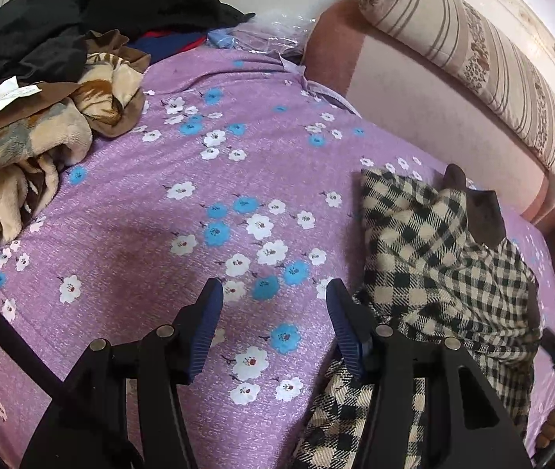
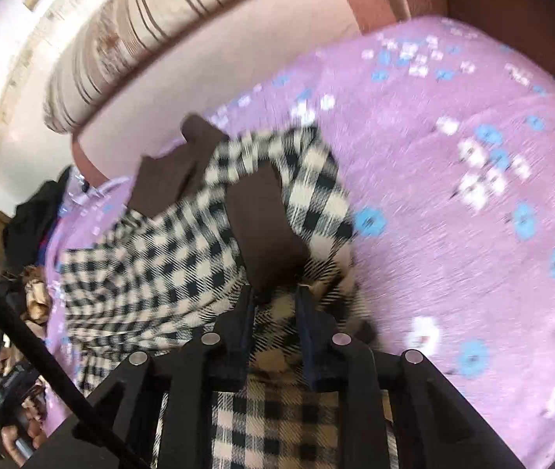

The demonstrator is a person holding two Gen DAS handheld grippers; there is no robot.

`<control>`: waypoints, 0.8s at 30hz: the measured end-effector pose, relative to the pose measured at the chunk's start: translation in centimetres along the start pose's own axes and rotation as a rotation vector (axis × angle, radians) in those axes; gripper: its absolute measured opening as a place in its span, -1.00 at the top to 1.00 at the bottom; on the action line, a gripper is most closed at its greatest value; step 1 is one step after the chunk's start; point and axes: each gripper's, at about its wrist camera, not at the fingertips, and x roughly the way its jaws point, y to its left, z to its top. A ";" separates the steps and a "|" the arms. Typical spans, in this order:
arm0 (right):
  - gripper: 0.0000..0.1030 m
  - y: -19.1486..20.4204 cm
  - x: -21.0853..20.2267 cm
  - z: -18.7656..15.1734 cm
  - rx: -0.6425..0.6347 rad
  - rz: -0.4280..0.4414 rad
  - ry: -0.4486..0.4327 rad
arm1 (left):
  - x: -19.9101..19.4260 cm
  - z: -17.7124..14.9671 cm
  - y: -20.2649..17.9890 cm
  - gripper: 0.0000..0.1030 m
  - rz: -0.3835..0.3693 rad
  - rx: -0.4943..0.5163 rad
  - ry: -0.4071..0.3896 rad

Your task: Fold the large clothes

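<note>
left gripper (image 1: 273,293): jaws standing apart, nothing between them, hovering over the sheet with the garment's edge just at its 3 o'clock
right gripper (image 2: 275,293): jaws clamping a bunched fold of the checked garment; view blurring
bed sheet (image 1: 152,203): purple, floral, covering the bed
checked garment (image 1: 425,250): lying crumpled at 3 o'clock in the left view, brown patches showing
blanket pile (image 1: 35,144): sitting at 10 o'clock, well apart
bolster (image 1: 468,54): leaning at 1 o'clock against the headboard

My view: a bed (image 1: 129,211) under a purple flowered sheet.
On it I see a checked garment (image 1: 425,242), a fleece blanket (image 1: 35,144), dark clothes (image 1: 35,39) and clear plastic (image 1: 277,35).
</note>
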 end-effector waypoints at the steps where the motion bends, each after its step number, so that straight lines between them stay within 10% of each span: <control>1: 0.29 0.1 -0.6 0.2 -0.002 0.002 -0.018 | 0.0 -0.1 -0.2 -0.04 0.002 0.006 0.000; 9: 0.05 3.0 3.9 2.6 -0.078 -0.117 0.014 | 0.5 -0.6 -1.2 -0.05 0.009 0.052 0.012; 11: 0.80 2.9 4.6 2.6 -0.080 -0.122 0.057 | 0.5 -0.5 -1.1 -0.05 0.009 0.052 0.014; 16: 0.79 3.2 1.4 1.6 -0.097 -0.054 0.054 | 0.3 -0.2 -0.5 -0.05 -0.004 0.027 0.014; 20: 0.75 1.6 1.6 1.1 -0.089 -0.216 0.074 | 0.5 -0.6 -0.9 -0.05 0.008 0.047 0.020; 24: 0.30 5.3 -1.0 0.4 -0.166 -0.320 -0.073 | 0.6 -0.7 -1.4 -0.05 0.013 0.062 0.024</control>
